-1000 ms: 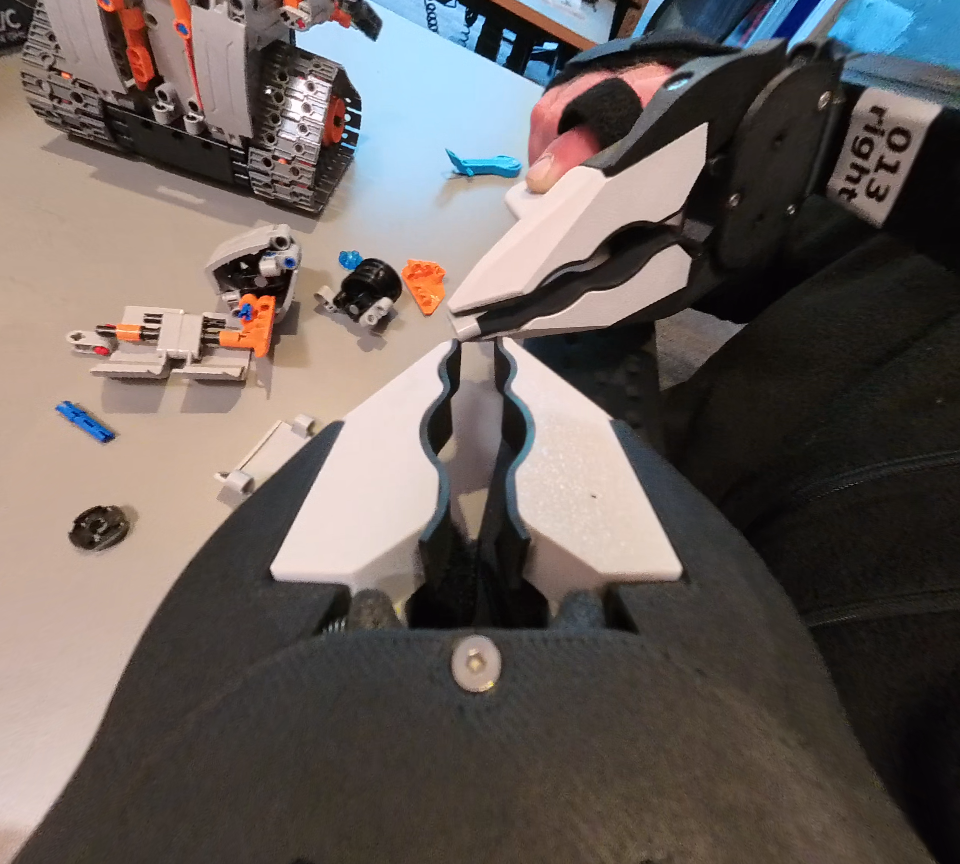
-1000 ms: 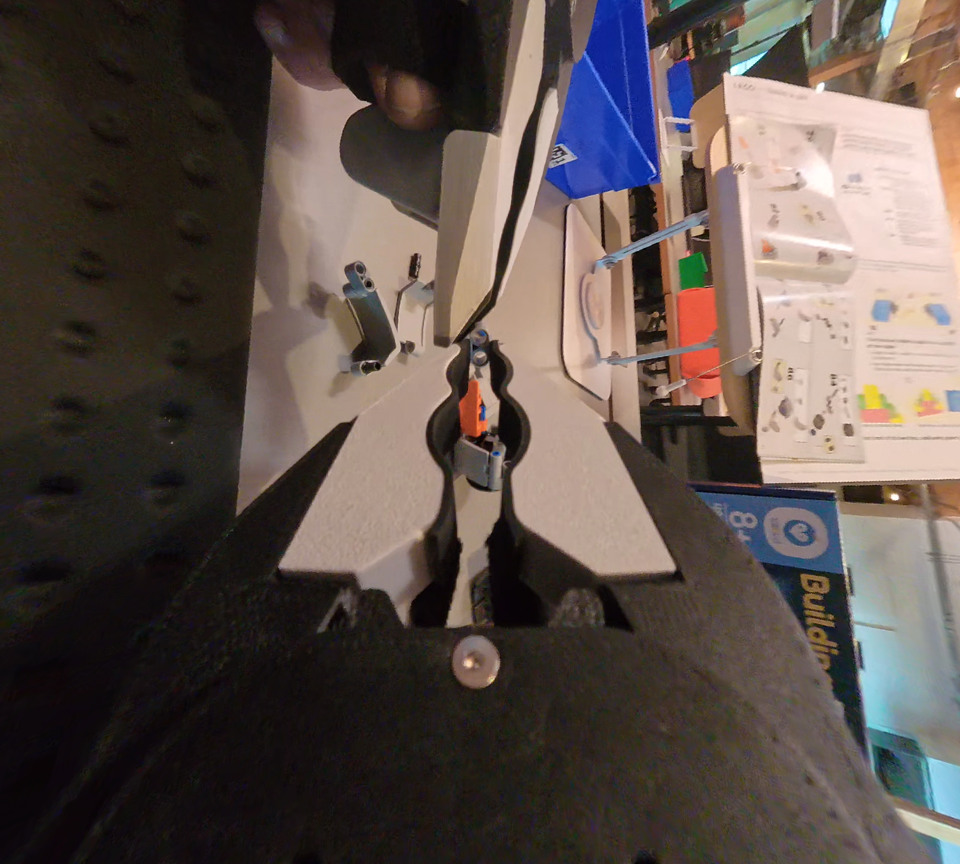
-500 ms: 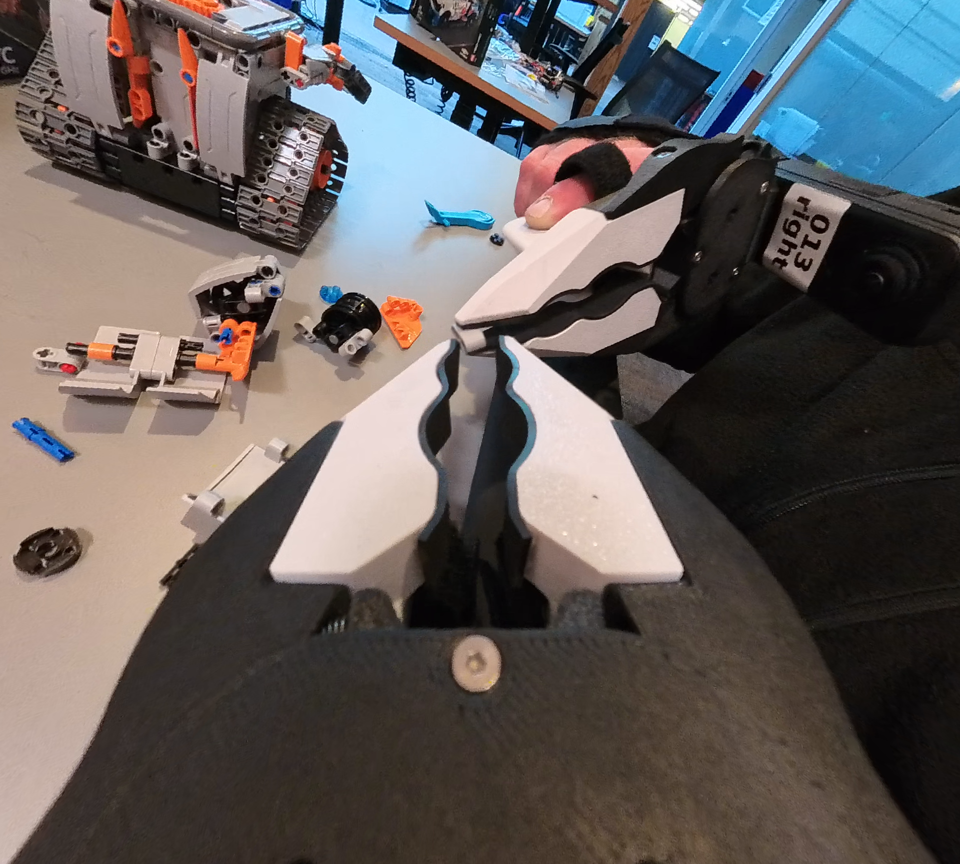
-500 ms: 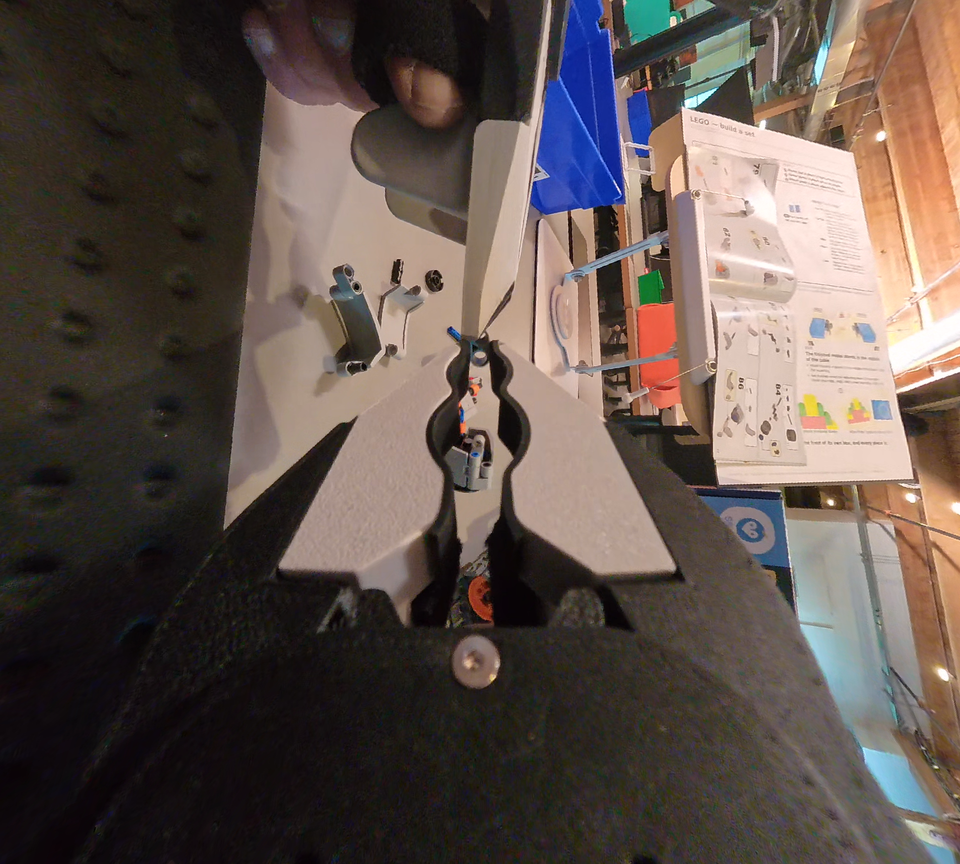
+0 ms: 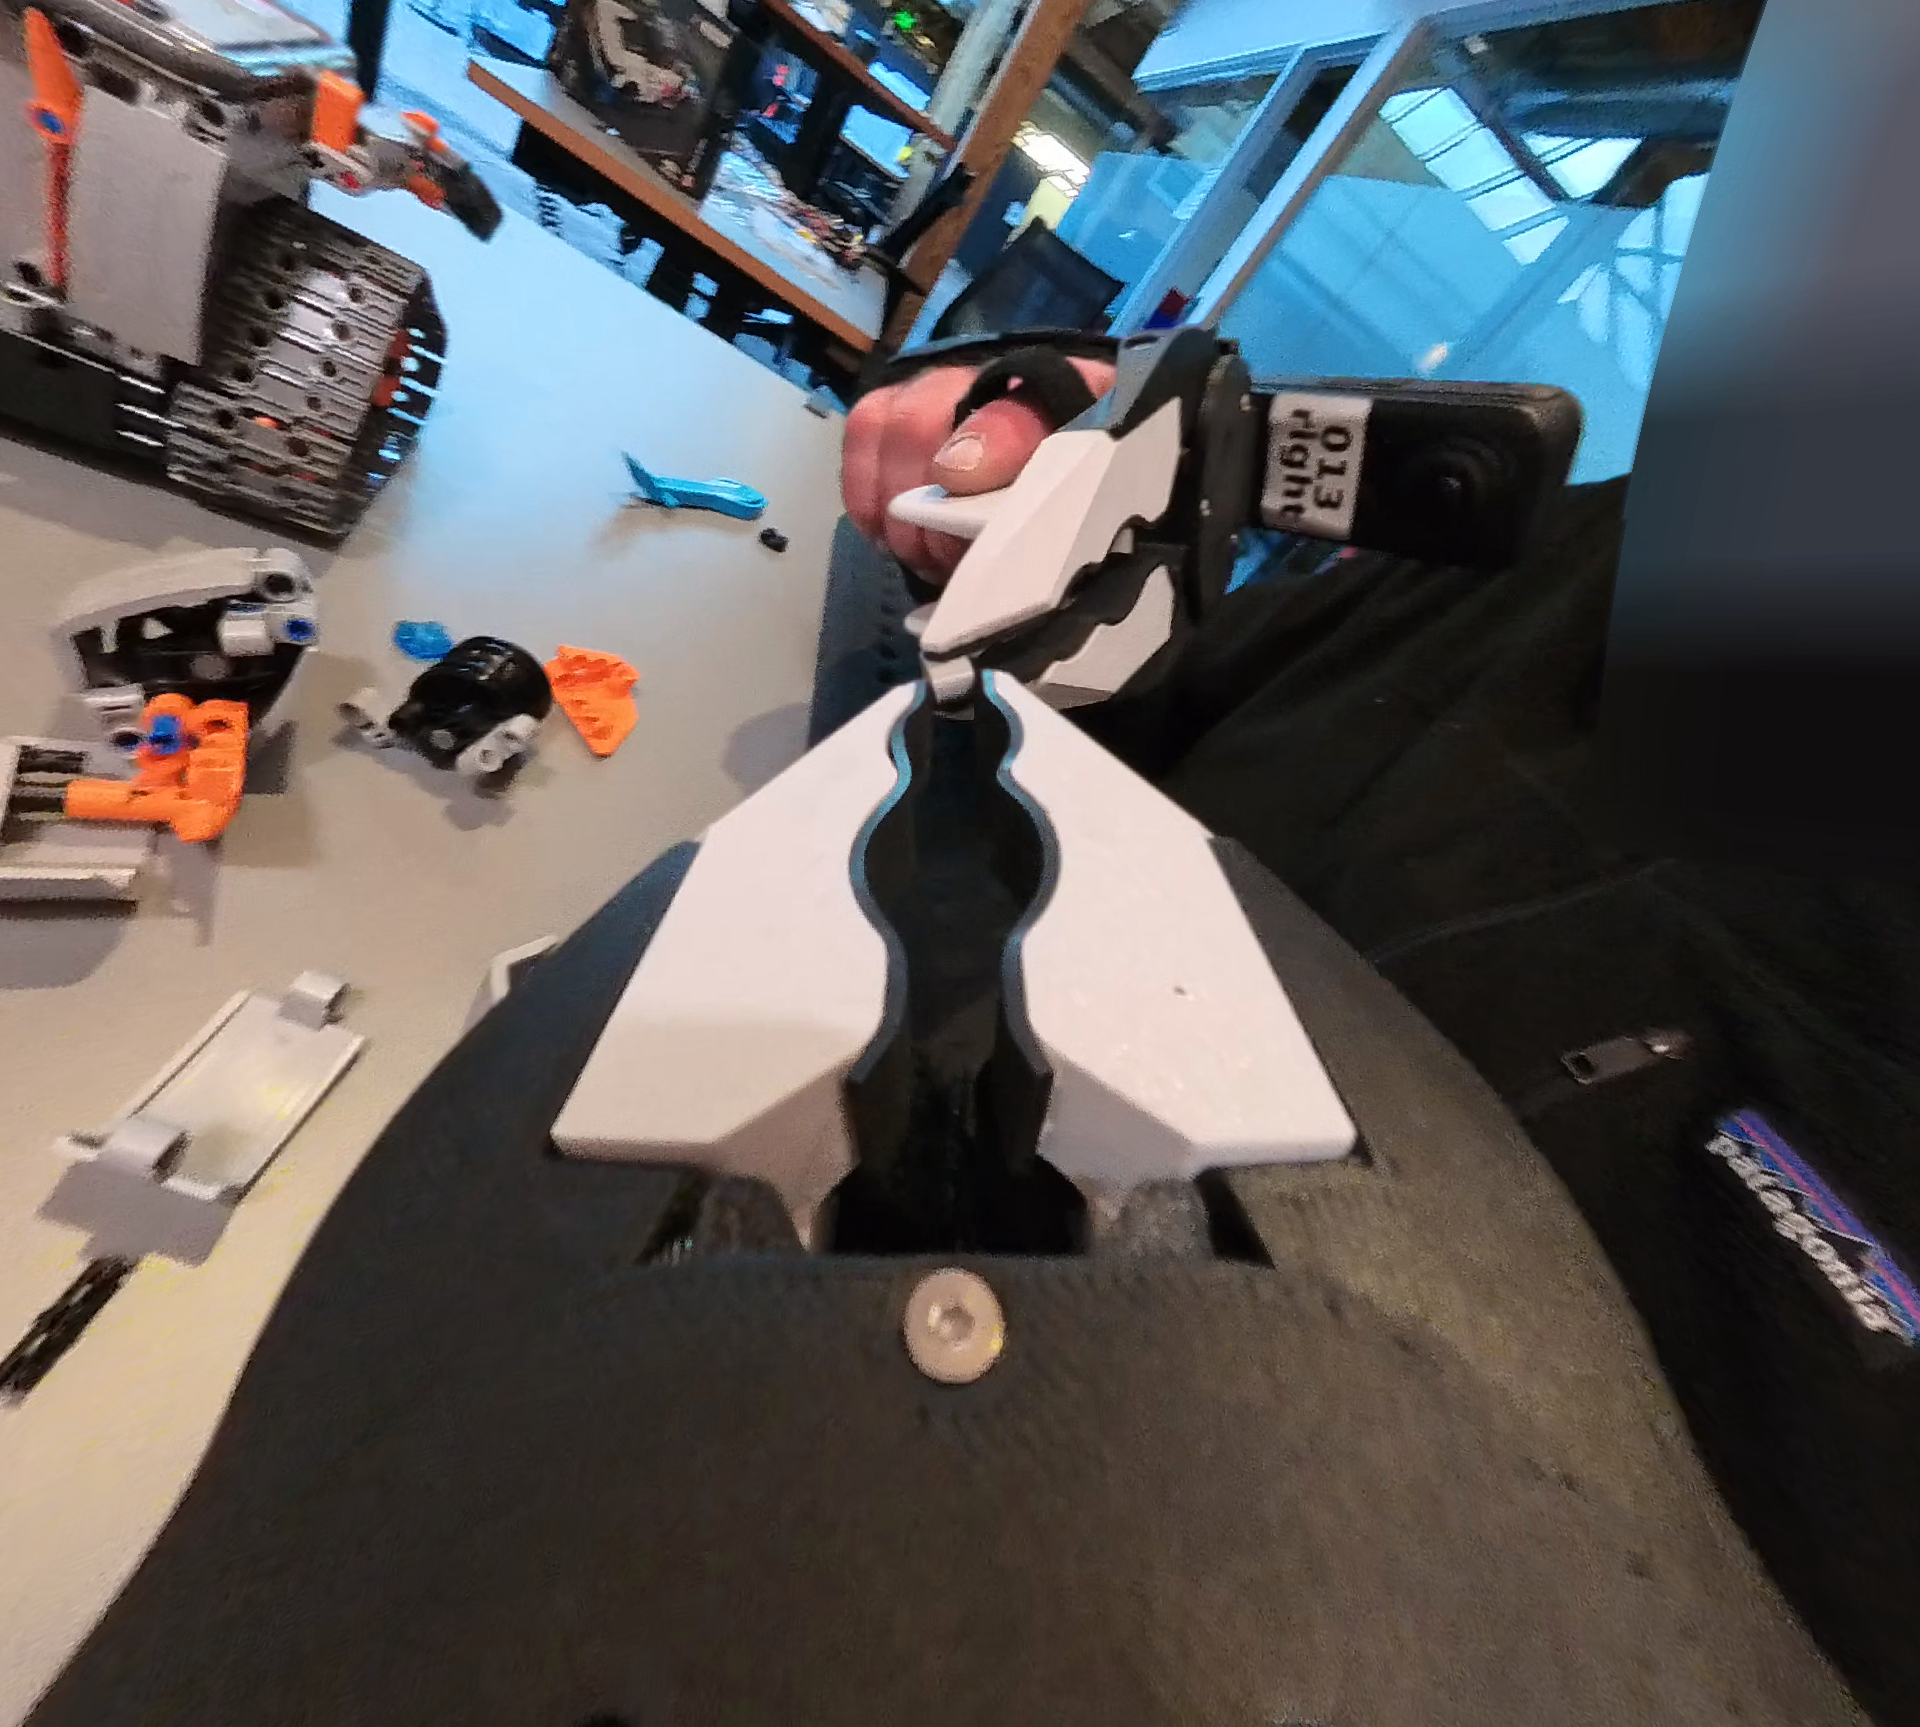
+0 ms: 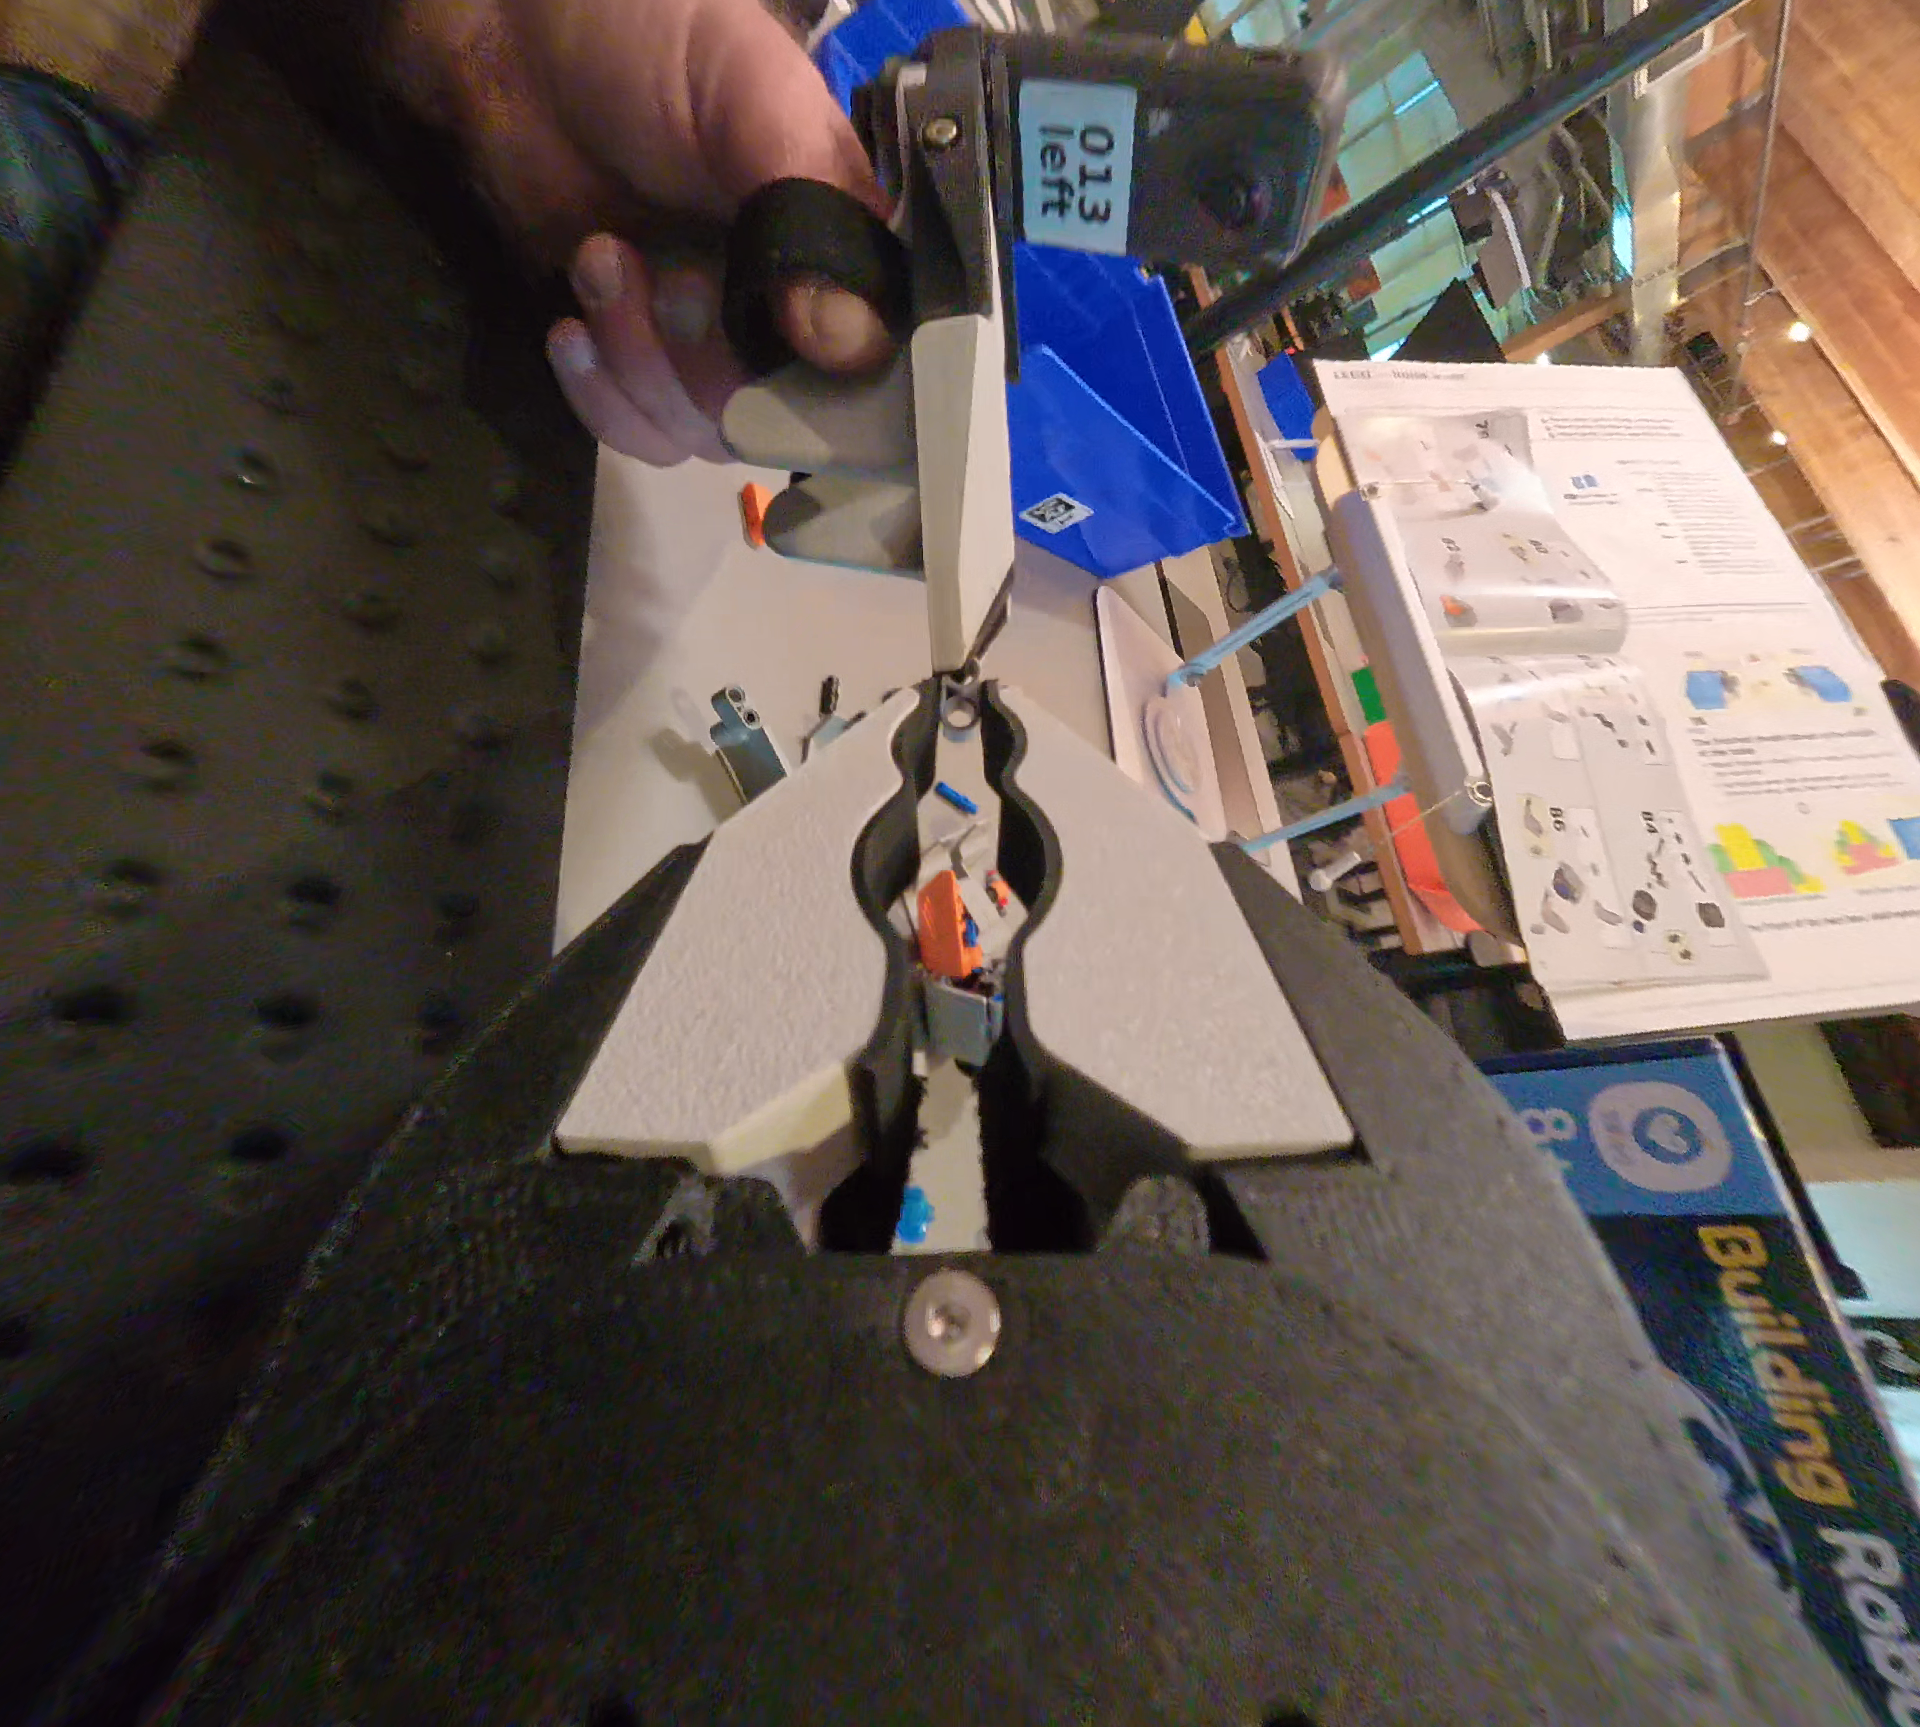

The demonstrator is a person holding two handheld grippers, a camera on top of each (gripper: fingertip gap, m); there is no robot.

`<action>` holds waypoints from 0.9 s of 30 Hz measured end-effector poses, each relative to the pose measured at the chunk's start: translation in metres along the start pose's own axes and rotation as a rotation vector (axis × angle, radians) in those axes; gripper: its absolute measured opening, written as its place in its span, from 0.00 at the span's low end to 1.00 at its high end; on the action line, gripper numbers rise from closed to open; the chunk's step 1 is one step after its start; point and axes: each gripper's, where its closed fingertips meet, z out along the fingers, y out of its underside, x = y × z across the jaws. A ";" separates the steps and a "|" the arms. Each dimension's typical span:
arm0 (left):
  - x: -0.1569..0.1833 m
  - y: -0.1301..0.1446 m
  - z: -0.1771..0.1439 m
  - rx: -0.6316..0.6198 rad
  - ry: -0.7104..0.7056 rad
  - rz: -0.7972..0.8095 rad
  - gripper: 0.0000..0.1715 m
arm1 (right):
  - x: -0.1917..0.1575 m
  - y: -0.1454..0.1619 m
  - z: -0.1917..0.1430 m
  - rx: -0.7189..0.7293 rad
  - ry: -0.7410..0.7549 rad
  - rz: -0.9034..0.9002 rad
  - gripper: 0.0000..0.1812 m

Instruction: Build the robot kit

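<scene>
The left tool (image 5: 951,703) is seen closest, its tips brought almost together and clamped on a small grey piece (image 5: 949,678), which is held in the air above the near edge of the surface (image 5: 623,389). The same piece is clamped from the other side by the right tool (image 6: 956,703), whose tips are drawn in on its end with the hole, so that the two tools meet tip to tip. Which end is gripped more firmly cannot be made out, and most of the piece is hidden by the fingers. Behind the tools a dark jacket (image 5: 1455,846) fills the right side, and each tool is held by a hand (image 5: 904,472). On the surface a flat grey panel (image 5: 208,1106) lies nearest, partly blurred. Farther off a black round part (image 5: 473,706) rests just beside an orange triangular plate (image 5: 594,685), with a half-built grey and orange block (image 5: 156,742) to the left, cut off by the picture's edge. A blue lever (image 5: 691,493) lies apart, farther back. A tracked model (image 5: 208,327) stands largely assembled at the far left, only partly in view. In the right wrist view an open booklet (image 6: 1558,690) is propped on a stand, blue bins (image 6: 1101,430) are set behind it, and a printed box (image 6: 1714,1314) is cut off at the right.
</scene>
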 end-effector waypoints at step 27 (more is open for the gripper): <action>-0.066 0.083 -0.043 -0.614 -0.480 0.253 0.16 | -0.023 0.058 0.012 -0.143 -0.220 0.389 0.03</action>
